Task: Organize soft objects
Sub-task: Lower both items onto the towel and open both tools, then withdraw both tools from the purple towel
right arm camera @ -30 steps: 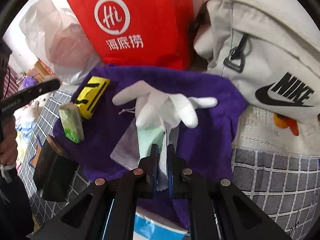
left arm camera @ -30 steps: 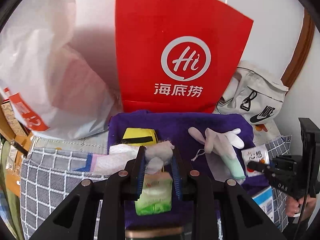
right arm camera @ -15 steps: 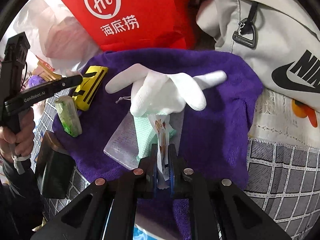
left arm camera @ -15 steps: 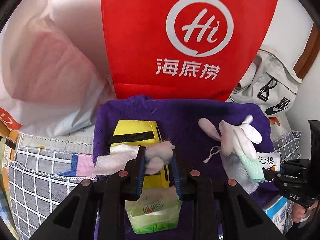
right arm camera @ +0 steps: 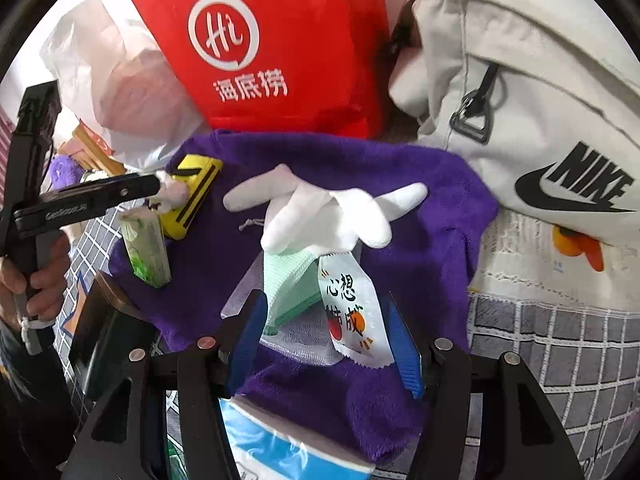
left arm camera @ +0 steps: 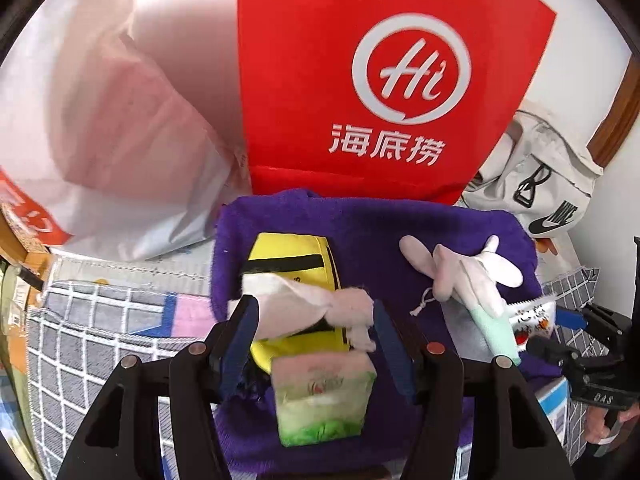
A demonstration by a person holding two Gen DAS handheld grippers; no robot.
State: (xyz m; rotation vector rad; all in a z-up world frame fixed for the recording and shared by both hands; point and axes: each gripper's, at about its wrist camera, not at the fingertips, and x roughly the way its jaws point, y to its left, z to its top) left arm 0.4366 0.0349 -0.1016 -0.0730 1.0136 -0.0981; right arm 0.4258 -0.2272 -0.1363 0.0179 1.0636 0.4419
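Note:
A purple towel [left arm camera: 360, 232] [right arm camera: 400, 184] lies spread out. On it are a yellow pouch [left arm camera: 288, 256] [right arm camera: 192, 192], a green tissue pack [left arm camera: 324, 400] [right arm camera: 146, 250], a white glove with a mint cuff [left arm camera: 468, 280] [right arm camera: 320, 216] and a white wet-wipe sachet [right arm camera: 352, 308] [left arm camera: 532, 316]. My left gripper [left arm camera: 314, 336] is open; a crumpled white tissue [left arm camera: 316, 308] lies loose between its jaws over the pouch. My right gripper [right arm camera: 326, 340] is open, with the sachet lying free between its jaws on the glove cuff.
A red paper bag [left arm camera: 380, 80] [right arm camera: 272, 48] stands behind the towel. A white plastic bag [left arm camera: 112, 128] is to its left, a beige Nike bag [right arm camera: 540, 100] to its right. Grey checked cloth [right arm camera: 560, 360] covers the surface. A blue-and-white pack [right arm camera: 288, 448] lies near.
Both grippers have opened. The left let go of the tissue, which now lies over the yellow pouch. The right let go of the sachet, which now lies flat on the glove cuff.

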